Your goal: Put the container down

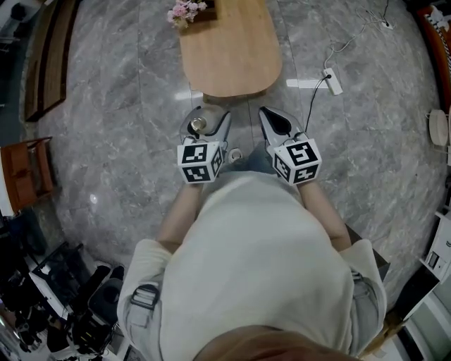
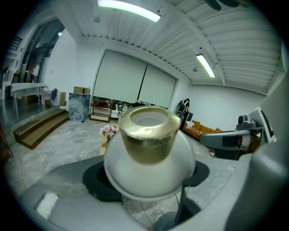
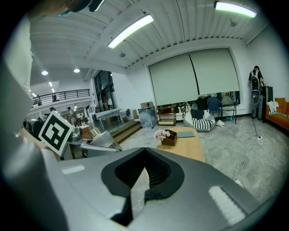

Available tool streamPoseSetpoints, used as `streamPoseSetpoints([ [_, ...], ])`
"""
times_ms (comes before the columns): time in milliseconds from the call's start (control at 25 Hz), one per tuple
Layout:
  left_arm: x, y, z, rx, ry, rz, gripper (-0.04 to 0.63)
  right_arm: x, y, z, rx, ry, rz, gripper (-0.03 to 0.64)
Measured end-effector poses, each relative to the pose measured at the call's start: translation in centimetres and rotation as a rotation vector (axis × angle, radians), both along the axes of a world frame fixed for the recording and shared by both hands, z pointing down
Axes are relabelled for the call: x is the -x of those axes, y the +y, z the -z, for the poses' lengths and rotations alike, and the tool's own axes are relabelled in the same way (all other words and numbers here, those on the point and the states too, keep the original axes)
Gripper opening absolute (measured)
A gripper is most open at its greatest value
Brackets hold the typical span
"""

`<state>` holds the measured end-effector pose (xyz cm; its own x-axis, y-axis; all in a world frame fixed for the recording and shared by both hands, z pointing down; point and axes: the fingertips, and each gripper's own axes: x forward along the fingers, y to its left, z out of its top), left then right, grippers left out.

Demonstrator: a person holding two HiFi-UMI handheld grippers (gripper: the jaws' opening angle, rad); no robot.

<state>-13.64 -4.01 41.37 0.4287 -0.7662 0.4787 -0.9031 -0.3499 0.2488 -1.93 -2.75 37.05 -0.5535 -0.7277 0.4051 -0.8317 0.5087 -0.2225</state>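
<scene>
Grey marble floor (image 1: 106, 106) fills most of the head view, and a low wooden table (image 1: 232, 49) with a small box of pink flowers (image 1: 187, 10) at its far end sits just ahead of both tools. I read that table as the likely place to set things down, since its near end is bare and nothing else close by offers a raised surface. My left gripper (image 1: 210, 134) is clamped on the container (image 2: 149, 171), a frosted white rounded jar with a gold lid (image 2: 148, 128). The dark pads press its sides wide apart, and the head view shows the lid facing up. It hangs in the air over the floor, just short of the table's near edge, so it is not yet down. I judge the wide sideways hold suits the rounded body and leaves the base free to land flat. My right gripper (image 3: 143, 167) is closed on nothing and held level beside the left one, apart from the jar.
</scene>
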Motion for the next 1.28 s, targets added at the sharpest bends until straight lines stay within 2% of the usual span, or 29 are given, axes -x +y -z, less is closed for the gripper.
streamPoseSetpoints([
  [320, -1.3, -5.2, -4.6, 0.056, -0.033, 0.033, 0.348, -1.0, -4.9, -3.5, 0.066, 0.002, 0.035, 0.002],
  [640, -2.7, -11.8, -10.0, 0.092, -0.062, 0.065, 0.348, -2.7, -12.3, -8.3, 0.114, 0.036, 0.087, 0.002],
  [1040, -5.5, -20.1, -20.3, 0.148, -0.132, 0.045, 0.348, -4.3, -19.4, -16.8, 0.187, 0.054, 0.114, 0.002],
  [1280, -6.3, -24.5, -27.5, 0.181, -0.215, 0.028, 0.348, -5.0, -21.7, -22.1, 0.250, 0.057, 0.111, 0.002],
])
